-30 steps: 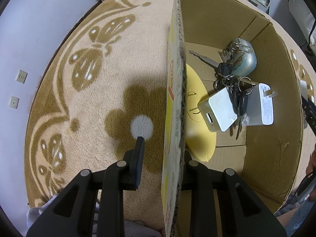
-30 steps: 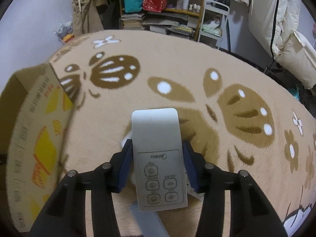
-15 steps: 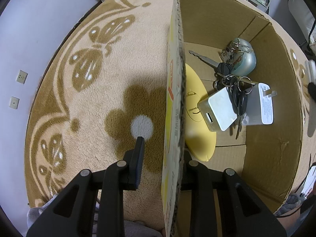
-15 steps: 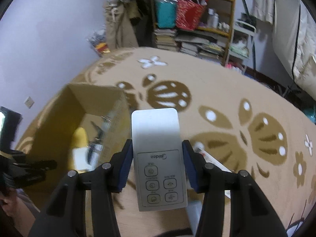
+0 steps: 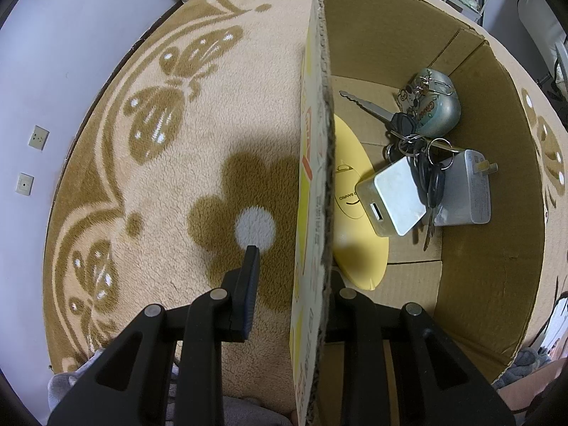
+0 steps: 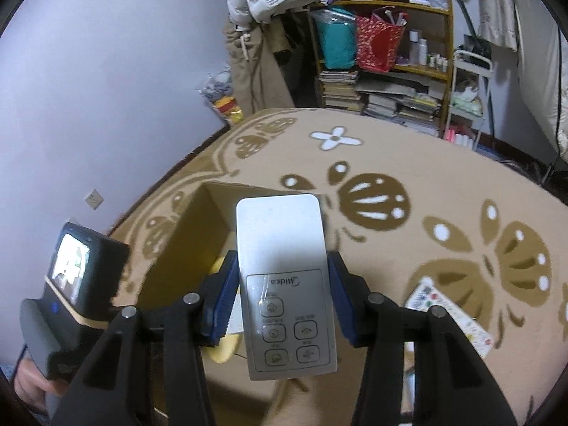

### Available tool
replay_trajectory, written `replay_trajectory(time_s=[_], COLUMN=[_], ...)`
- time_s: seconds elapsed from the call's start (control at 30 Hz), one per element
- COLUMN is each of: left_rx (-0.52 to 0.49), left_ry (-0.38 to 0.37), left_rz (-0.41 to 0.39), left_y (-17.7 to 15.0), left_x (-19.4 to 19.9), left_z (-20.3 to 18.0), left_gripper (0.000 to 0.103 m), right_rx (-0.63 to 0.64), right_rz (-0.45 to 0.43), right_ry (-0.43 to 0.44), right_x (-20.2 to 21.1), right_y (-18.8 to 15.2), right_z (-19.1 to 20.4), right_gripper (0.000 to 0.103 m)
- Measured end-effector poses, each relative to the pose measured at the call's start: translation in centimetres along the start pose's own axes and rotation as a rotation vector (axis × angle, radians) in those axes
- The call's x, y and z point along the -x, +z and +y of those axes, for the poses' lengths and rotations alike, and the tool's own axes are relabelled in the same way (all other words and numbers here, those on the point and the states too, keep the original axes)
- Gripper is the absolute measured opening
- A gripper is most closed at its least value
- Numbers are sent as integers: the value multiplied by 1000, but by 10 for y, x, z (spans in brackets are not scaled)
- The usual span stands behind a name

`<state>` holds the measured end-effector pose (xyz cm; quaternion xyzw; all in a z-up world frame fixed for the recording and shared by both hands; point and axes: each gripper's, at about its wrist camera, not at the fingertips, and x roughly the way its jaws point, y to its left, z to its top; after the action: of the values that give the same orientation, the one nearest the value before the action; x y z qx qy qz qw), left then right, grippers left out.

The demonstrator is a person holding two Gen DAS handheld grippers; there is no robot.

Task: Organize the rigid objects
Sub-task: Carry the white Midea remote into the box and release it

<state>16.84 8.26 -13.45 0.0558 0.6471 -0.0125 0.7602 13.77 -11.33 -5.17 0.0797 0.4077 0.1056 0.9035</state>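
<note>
An open cardboard box (image 5: 497,213) stands on the patterned carpet. Inside lie a yellow disc (image 5: 355,220), a bunch of keys (image 5: 415,145), a grey-blue round tin (image 5: 436,106), a silver flat case (image 5: 394,195) and a white charger plug (image 5: 465,191). My left gripper (image 5: 293,266) straddles the box's near wall, one finger outside with carpet showing between it and the wall, the other mostly hidden inside. My right gripper (image 6: 282,259) is shut on a silver remote (image 6: 284,266), buttons up, held in the air above the box (image 6: 198,234).
A white remote with coloured buttons (image 6: 451,312) lies on the carpet to the right of the box. Cluttered shelves with books and bags (image 6: 383,71) stand along the far wall. A hand (image 6: 28,383) holds the left gripper at lower left.
The right gripper has risen with the silver remote and swung left, from low over the carpet to above the box. The left gripper and the box's contents have not moved.
</note>
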Motion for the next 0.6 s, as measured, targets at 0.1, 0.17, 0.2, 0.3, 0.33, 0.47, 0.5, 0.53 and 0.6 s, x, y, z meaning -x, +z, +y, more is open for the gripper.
replay_trajectory(time_s=[0.1, 0.17, 0.2, 0.3, 0.33, 0.47, 0.5, 0.53, 0.6], left_rx=[1, 2, 2, -2, -6, -9, -9, -10, -13], left_ry=[-1, -2, -2, 4, 8, 12, 12, 12, 16], left_rz=[0, 1, 1, -2, -3, -5, -5, -4, -4], left_y=[0, 0, 0, -1, -1, -1, -1, -1, -1], left_x=[0, -1, -1, -2, -2, -2, -2, -2, -2], left_z=[0, 0, 0, -1, -2, -3, -3, -3, -4], left_gripper=[25, 25, 25, 25, 25, 25, 25, 25, 25], right_rx=[8, 11, 11, 13, 12, 19, 22, 26, 42], right_rz=[8, 18, 21, 30, 33, 50, 53, 53, 52], right_ry=[12, 20, 25, 43, 51, 56, 50, 48, 43], right_x=[-7, -13, -15, -22, -24, -34, -36, -38, -40], right_y=[-3, -4, -6, -11, -12, -22, -24, -25, -27], right_z=[8, 11, 13, 17, 18, 24, 25, 26, 28], right_gripper=[53, 53, 53, 53, 53, 53, 53, 53, 53])
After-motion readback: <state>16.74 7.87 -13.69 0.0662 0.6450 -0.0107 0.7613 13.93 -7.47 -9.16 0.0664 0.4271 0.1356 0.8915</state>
